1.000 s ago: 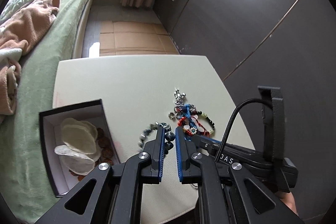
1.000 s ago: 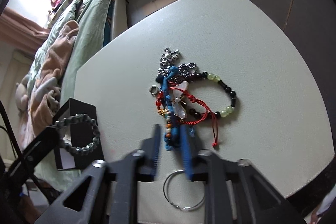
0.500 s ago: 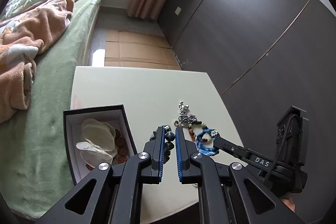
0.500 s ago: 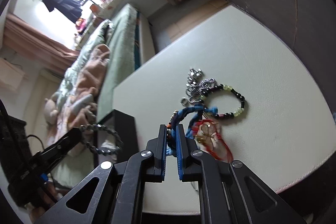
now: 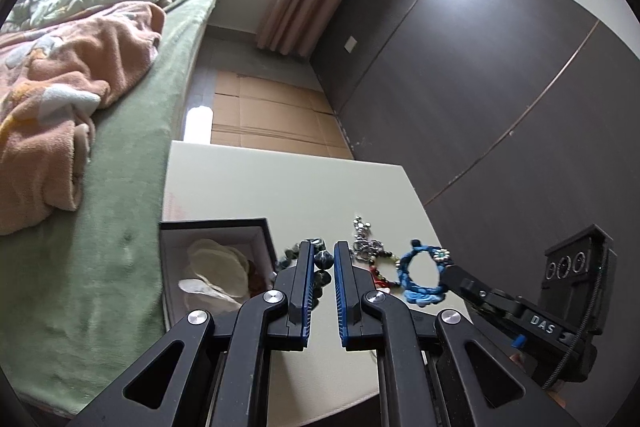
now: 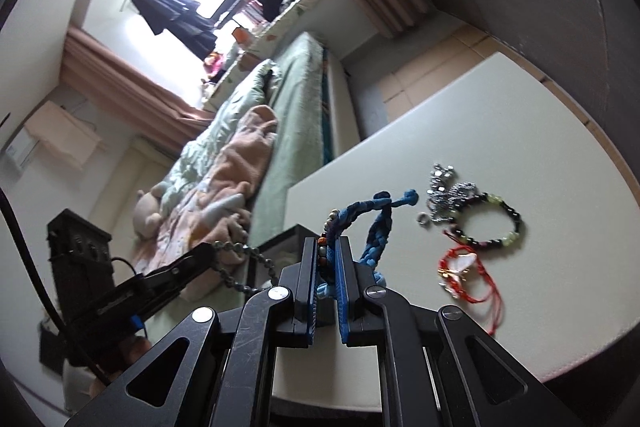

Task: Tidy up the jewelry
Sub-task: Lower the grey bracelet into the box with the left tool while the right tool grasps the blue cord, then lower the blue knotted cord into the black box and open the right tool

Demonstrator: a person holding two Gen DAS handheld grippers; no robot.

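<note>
Box (image 5: 256, 227) at table's left edge already holds pale and brown pieces. Left gripper (image 5: 322, 259) grips the dark bead bracelet (image 5: 323, 259) just right of the box; right gripper (image 6: 328, 251) clamps the blue braided bracelet (image 6: 378, 223), lifted. Silver charms (image 6: 448, 191), black-green bracelet (image 6: 508, 227) and red cord bracelet (image 6: 460, 267) remain on the table (image 6: 520, 131).

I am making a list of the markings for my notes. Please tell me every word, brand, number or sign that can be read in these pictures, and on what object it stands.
"DAS": white letters on the black body of the right gripper, seen from the left wrist view.

No other text is readable. The small wall plate and the black box show nothing legible.
</note>
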